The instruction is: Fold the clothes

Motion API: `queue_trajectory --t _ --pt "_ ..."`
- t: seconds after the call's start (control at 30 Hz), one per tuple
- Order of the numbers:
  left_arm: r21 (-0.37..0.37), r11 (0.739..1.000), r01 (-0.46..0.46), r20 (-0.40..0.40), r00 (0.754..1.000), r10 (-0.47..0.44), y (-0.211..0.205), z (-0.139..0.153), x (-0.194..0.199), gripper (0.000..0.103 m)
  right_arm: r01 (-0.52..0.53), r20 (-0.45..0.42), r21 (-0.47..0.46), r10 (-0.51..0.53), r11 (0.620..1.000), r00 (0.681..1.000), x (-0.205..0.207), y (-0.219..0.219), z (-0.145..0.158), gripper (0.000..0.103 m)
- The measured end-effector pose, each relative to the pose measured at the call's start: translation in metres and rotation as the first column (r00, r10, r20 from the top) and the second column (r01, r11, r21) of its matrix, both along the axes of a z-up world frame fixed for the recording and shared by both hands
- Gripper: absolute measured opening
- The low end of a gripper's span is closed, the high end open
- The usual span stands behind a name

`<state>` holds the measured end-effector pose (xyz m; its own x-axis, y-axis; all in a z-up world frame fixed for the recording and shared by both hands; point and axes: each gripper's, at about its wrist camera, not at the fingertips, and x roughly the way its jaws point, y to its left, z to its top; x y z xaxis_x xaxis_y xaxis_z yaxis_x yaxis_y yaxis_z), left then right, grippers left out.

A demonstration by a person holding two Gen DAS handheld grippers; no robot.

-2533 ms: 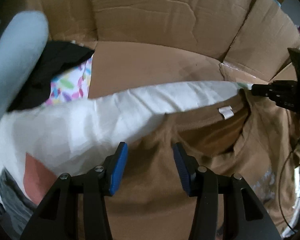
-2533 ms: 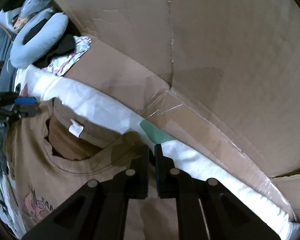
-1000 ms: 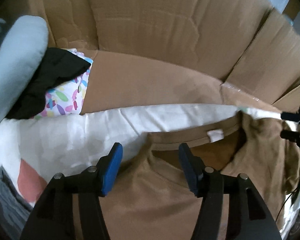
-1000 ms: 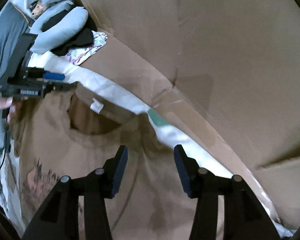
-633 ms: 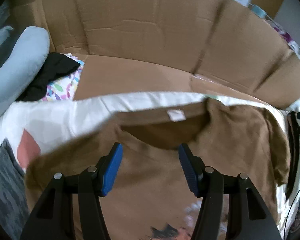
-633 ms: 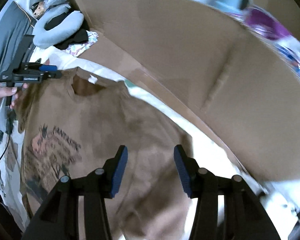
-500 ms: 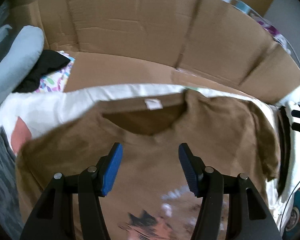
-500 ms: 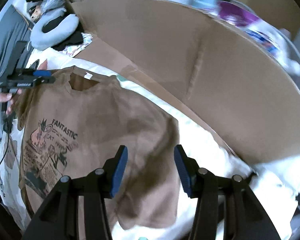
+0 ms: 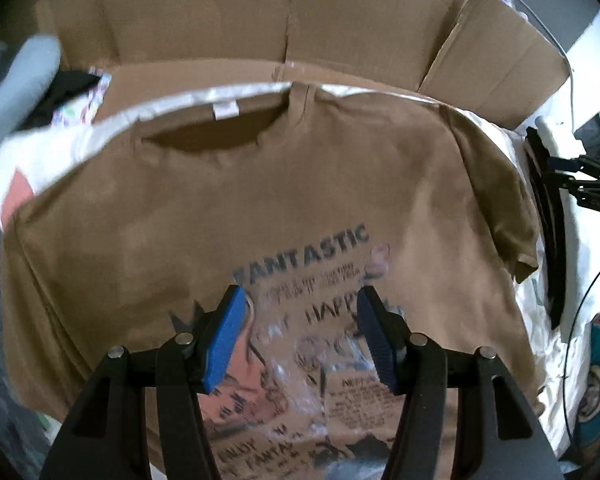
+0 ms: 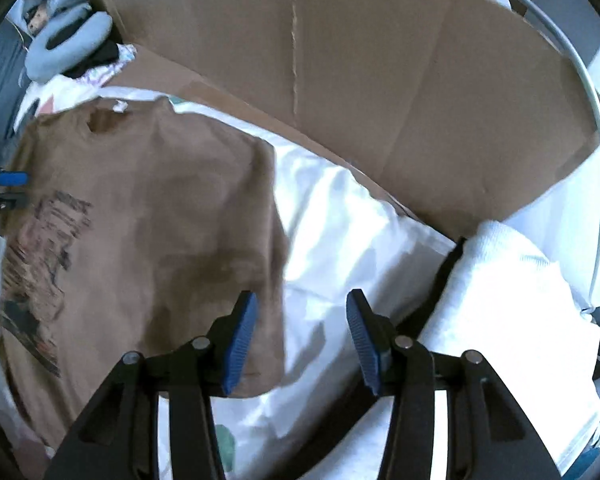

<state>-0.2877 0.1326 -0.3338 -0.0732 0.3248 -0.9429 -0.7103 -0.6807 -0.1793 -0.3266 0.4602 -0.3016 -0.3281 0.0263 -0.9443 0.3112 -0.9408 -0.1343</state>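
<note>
A brown T-shirt [image 9: 260,184] with a dark "FANTASTIC" print lies spread face up on a white sheet [image 10: 340,220], collar [image 9: 204,140] toward the cardboard. My left gripper [image 9: 300,312] hovers open above the print, nothing between its blue pads. In the right wrist view the T-shirt [image 10: 160,220] fills the left side. My right gripper [image 10: 300,312] hangs over the sheet just beside the shirt's sleeve [image 10: 268,248]; its jaws are closing, still apart, with nothing between them. Each gripper shows in the other's view: the right gripper [image 9: 580,184] and the left gripper [image 10: 8,184] at the picture's edge.
A tall cardboard wall [image 10: 380,80] stands behind the sheet. A grey-blue neck pillow [image 10: 68,36] and dark and patterned clothes lie at the far left. A folded white towel [image 10: 512,300] sits at the right, beside a black strip. A thin white hoop curves along the right.
Both grippers have drawn back from the collar and shoulders, so the whole shirt and its print now show. The right gripper, shut on the shoulder earlier, is open and off the cloth.
</note>
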Motion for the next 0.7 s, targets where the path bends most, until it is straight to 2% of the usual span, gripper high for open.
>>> queue_trajectory --t 0.07,0.37,0.53,0.7 --pt "0.007 1.000 -0.028 0.030 0.999 0.028 -0.007 -0.004 0.002 0.059 0.002 0.002 0.026 -0.002 1.000 1.000 -0.001 0.002 -0.005 0.037" --pt "0.014 0.999 -0.040 0.061 0.997 0.039 -0.019 -0.006 0.017 0.059 0.019 -0.003 0.072 -0.019 0.997 1.000 -0.002 -0.008 -0.033 0.037" --pt "0.008 1.000 -0.020 0.076 0.997 0.019 -0.015 -0.011 0.023 0.059 0.136 0.024 -0.070 -0.134 0.988 0.991 0.001 -0.001 -0.040 0.037" --pt "0.016 0.999 -0.027 0.112 0.993 0.026 -0.014 -0.018 0.026 0.059 0.166 0.054 -0.123 -0.160 0.978 0.986 0.007 -0.003 -0.051 0.037"
